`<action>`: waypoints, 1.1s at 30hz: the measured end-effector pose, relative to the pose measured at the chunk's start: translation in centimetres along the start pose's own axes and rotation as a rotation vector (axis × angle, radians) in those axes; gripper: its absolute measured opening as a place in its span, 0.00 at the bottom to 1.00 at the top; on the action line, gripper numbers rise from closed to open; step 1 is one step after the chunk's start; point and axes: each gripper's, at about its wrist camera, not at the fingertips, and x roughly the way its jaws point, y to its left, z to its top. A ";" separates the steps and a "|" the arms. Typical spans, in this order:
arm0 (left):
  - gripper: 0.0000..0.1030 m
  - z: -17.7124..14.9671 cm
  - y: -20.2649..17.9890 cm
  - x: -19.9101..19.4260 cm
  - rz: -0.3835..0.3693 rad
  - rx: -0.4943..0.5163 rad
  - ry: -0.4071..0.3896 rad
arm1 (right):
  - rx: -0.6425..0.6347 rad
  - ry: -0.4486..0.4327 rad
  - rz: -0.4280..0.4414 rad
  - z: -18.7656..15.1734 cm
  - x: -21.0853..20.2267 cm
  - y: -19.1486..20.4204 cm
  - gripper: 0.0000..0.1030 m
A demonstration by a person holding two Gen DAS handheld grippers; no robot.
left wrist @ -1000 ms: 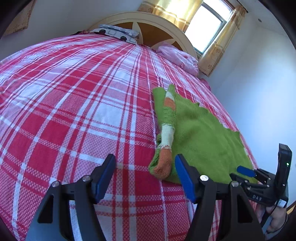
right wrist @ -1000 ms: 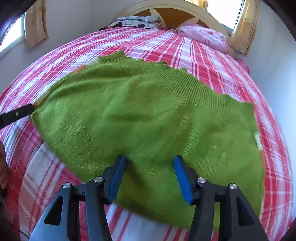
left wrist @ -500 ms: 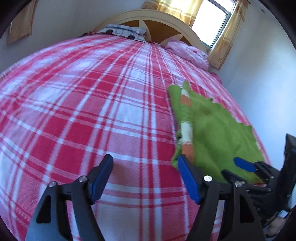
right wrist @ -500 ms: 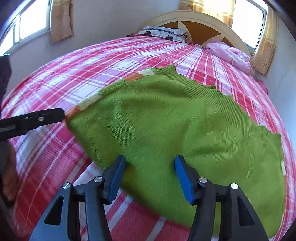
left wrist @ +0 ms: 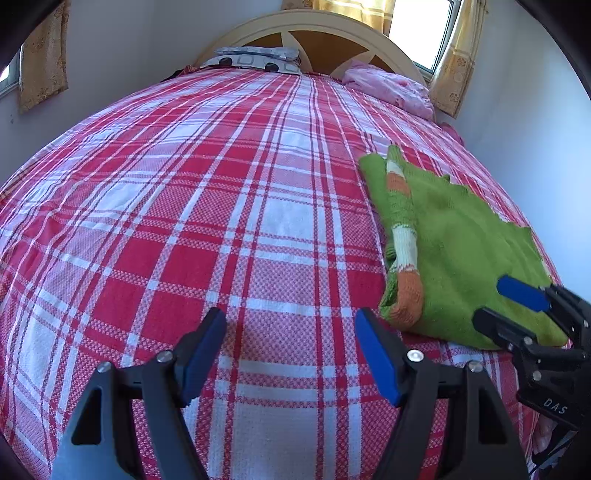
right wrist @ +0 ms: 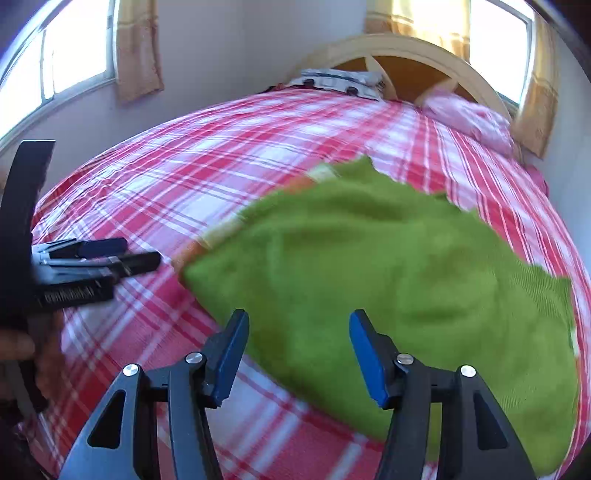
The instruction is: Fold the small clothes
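Observation:
A small green knit sweater [left wrist: 461, 254] lies folded on the red and white plaid bed, with an orange and white striped sleeve [left wrist: 404, 251] along its left edge. It also shows in the right wrist view [right wrist: 388, 273], blurred. My left gripper [left wrist: 291, 347] is open and empty above bare bedspread, left of the sweater's near corner. My right gripper [right wrist: 295, 347] is open and empty, hovering over the sweater's near edge. The right gripper also shows in the left wrist view [left wrist: 517, 306], and the left gripper in the right wrist view [right wrist: 122, 254].
The plaid bedspread [left wrist: 184, 206] covers the whole bed. A patterned pillow [left wrist: 255, 61] and a pink bundle [left wrist: 391, 88] lie by the curved headboard [left wrist: 314, 33]. A wall runs close along the right side [left wrist: 524, 110]. A curtained window [right wrist: 74, 70] is on the left.
Both grippers have pulled back and risen from the sweater. The left one has swung left over bare bedspread. The sweater lies still.

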 end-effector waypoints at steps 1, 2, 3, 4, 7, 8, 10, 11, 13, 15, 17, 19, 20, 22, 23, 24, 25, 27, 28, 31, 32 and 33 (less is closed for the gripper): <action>0.73 0.0 -0.1 0.0 -0.002 0.004 0.000 | -0.003 -0.007 0.010 0.6 0.5 0.4 0.56; 0.73 0.0 -0.1 0.0 -0.003 0.008 0.001 | -0.005 -0.005 0.021 1.0 1.0 0.7 0.56; 0.73 0.0 -0.1 0.1 -0.002 0.012 0.004 | -0.006 -0.003 0.027 1.2 1.3 0.8 0.56; 0.73 0.0 -0.1 0.0 -0.005 0.012 0.003 | -0.002 0.001 0.036 1.5 1.8 1.0 0.56; 0.73 0.0 0.1 0.0 -0.016 0.008 0.005 | 0.010 0.046 0.069 1.4 3.3 1.5 0.56; 0.74 0.0 0.1 0.0 -0.018 0.010 0.005 | 0.008 0.057 0.077 1.2 3.5 1.8 0.56; 0.76 0.0 0.1 0.1 -0.025 0.014 0.008 | -0.012 0.063 0.087 0.4 3.6 2.4 0.56; 0.77 0.0 0.0 0.1 -0.028 0.016 0.008 | -0.027 0.059 0.085 0.0 3.5 2.8 0.56; 0.79 0.0 -0.1 0.1 -0.029 0.023 0.012 | -0.042 0.064 0.088 -0.2 3.4 3.0 0.56; 0.79 0.0 -0.2 0.1 -0.024 0.032 0.016 | -0.049 0.060 0.082 -0.5 3.1 3.1 0.56; 0.79 0.0 -0.3 0.0 -0.023 0.042 0.019 | -0.049 0.055 0.081 -0.7 2.7 3.0 0.56; 0.79 0.1 -0.1 -0.1 -0.022 0.055 0.025 | -0.044 0.047 0.077 -1.0 2.0 2.8 0.56; 0.79 0.1 -0.1 -0.1 -0.017 0.066 0.027 | -0.042 0.042 0.068 -1.2 1.6 2.6 0.56; 0.79 0.4 0.2 -0.3 0.008 0.092 0.020 | -0.054 0.025 0.040 -1.5 0.6 2.3 0.56; 0.79 0.6 0.4 -0.3 0.018 0.100 0.019 | -0.062 0.015 0.027 -1.6 0.1 2.1 0.56; 0.79 0.9 0.6 -0.3 0.025 0.105 0.020 | -0.069 0.008 0.019 -1.8 -0.2 2.1 0.56; 0.79 1.4 0.8 -0.3 0.030 0.110 0.019 | -0.086 -0.002 0.000 -1.8 -0.7 2.0 0.56; 0.79 2.2 1.0 -0.2 0.037 0.124 0.016 | -0.122 -0.010 -0.041 -1.8 -0.9 2.0 0.56; 0.79 2.7 1.0 -0.1 0.031 0.133 0.013 | -0.143 -0.015 -0.060 -1.8 -0.9 2.1 0.56; 0.79 4.4 0.7 0.4 0.045 0.167 0.002 | -0.170 -0.034 -0.089 -1.9 -1.1 2.2 0.56; 0.79 4.9 0.4 0.7 0.046 0.191 0.003 | -0.165 -0.036 -0.085 -1.9 -1.1 2.1 0.56; 0.79 5.3 0.2 0.9 0.044 0.206 0.001 | -0.162 -0.034 -0.083 -1.9 -1.2 2.0 0.56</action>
